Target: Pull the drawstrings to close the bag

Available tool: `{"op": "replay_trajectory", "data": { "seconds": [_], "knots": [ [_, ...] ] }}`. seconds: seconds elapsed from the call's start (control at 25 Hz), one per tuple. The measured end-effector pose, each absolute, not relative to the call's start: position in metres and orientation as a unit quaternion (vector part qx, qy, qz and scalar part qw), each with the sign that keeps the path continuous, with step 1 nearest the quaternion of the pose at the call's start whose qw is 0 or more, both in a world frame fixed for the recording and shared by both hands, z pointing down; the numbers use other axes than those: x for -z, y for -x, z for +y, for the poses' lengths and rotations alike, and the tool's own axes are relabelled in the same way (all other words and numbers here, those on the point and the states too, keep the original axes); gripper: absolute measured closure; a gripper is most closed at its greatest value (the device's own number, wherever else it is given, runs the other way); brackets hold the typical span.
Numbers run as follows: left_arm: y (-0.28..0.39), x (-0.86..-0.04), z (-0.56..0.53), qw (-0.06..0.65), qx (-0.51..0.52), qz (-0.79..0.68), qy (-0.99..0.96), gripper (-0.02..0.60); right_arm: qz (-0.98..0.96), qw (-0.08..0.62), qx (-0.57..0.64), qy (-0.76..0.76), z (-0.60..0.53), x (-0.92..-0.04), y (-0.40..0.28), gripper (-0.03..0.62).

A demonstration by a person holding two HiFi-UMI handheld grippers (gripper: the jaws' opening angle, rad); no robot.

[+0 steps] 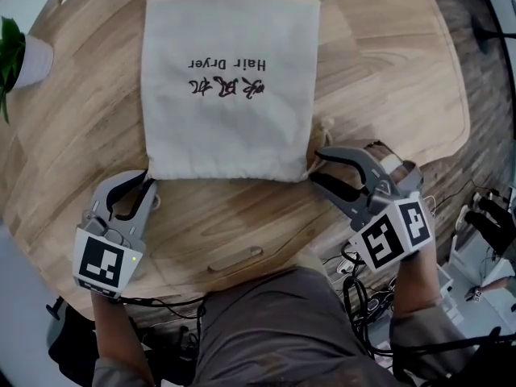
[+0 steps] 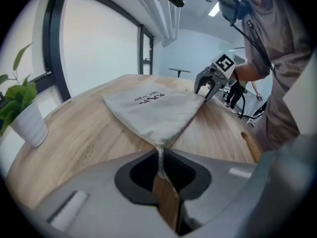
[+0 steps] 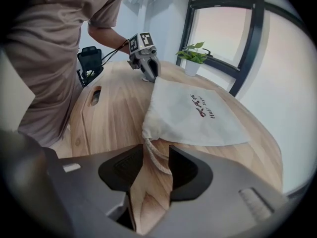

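The bag lies flat mid-bench, mouth toward the near edge. The left gripper jaws pinch its drawstring. The right gripper jaws stand wide around the cord loop. A potted plant sits at the left edge, well apart.

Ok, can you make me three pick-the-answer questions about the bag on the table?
1. What colour are the large printed characters on the cream cloth bag? A blue B green C dark red
2. Where is the green plant in the white pot? A on the bag B at the round wooden table's left edge C on the floor
3. How do the right gripper's jaws stand? A apart, the twisted cream drawstring between them B clamped on the plant C shut, empty
Answers: 1 C, the print is dark red. 2 B, the head view shows it at the left rim. 3 A, the right gripper view shows them wide apart round the cord.
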State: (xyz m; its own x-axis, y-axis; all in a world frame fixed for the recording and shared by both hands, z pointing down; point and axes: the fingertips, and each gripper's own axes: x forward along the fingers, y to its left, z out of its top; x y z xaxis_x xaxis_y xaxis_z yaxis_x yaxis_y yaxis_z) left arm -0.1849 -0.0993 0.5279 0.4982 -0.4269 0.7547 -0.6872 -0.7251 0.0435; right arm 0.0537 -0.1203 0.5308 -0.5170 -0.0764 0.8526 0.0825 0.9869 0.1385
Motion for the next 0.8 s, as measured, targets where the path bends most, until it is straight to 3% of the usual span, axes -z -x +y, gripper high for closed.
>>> {"op": "replay_trajectory", "data": {
  "seconds": [0.2,0.28,0.8],
  "knots": [
    [0.187,-0.529,-0.098,0.178,-0.378,-0.325,-0.848,0.545,-0.862,0.504,0.05,0.019,-0.113,-0.535,-0.053,0.483],
    [0.189,-0.532,-0.096,0.187,-0.383,-0.325,-0.844,0.555,-0.86,0.508,0.044,-0.001,-0.115,-0.536,-0.052,0.551],
    [0.225,-0.54,-0.084,0.206,-0.421,-0.399,-0.788,0.569,-0.834,0.533,0.011,-0.144,-0.133,-0.54,-0.11,0.556]
  ]
}}
